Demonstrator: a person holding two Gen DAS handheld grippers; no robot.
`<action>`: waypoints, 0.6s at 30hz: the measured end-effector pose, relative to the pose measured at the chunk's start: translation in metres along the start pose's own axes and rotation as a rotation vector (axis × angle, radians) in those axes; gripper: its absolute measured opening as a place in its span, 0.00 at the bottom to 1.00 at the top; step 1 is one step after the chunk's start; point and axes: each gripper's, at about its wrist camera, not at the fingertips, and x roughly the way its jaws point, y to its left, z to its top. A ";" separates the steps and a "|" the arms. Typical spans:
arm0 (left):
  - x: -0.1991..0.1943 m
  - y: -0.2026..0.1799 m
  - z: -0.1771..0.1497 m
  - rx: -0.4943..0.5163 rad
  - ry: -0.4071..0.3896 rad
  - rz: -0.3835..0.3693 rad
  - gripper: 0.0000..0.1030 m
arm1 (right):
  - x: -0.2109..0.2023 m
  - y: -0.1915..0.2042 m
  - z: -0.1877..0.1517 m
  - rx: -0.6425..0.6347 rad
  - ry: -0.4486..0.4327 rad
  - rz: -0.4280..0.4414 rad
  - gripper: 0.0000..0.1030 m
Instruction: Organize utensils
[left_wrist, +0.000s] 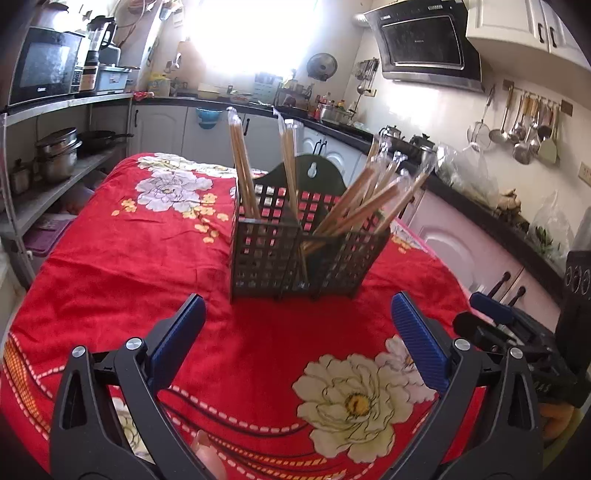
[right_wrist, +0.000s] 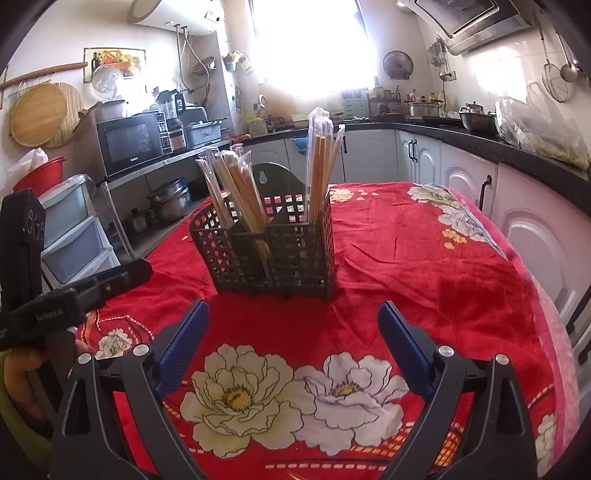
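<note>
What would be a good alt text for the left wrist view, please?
A black lattice utensil holder with wrapped chopsticks stands on a red floral tablecloth. The open, empty left gripper is in front of it, and the right gripper shows at the right edge.

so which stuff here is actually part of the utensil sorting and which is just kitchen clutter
Part of the job:
- black utensil caddy
- wrapped chopsticks standing in its compartments
- left gripper and right gripper, both open and empty

Lying about:
- microwave
- stacked pots
- hanging ladles
- red floral cloth

Black caddy (left_wrist: 306, 254) of wrapped chopsticks (left_wrist: 243, 170), left gripper (left_wrist: 297, 332) spread
</note>
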 end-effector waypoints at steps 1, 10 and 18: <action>0.000 -0.001 -0.004 0.008 -0.001 0.008 0.90 | 0.000 0.000 -0.003 0.004 -0.002 -0.002 0.88; 0.002 -0.004 -0.025 0.013 -0.001 0.016 0.90 | 0.000 -0.001 -0.025 0.010 0.005 -0.041 0.92; -0.002 -0.005 -0.031 0.026 -0.067 0.051 0.90 | -0.006 0.001 -0.032 -0.016 -0.087 -0.094 0.94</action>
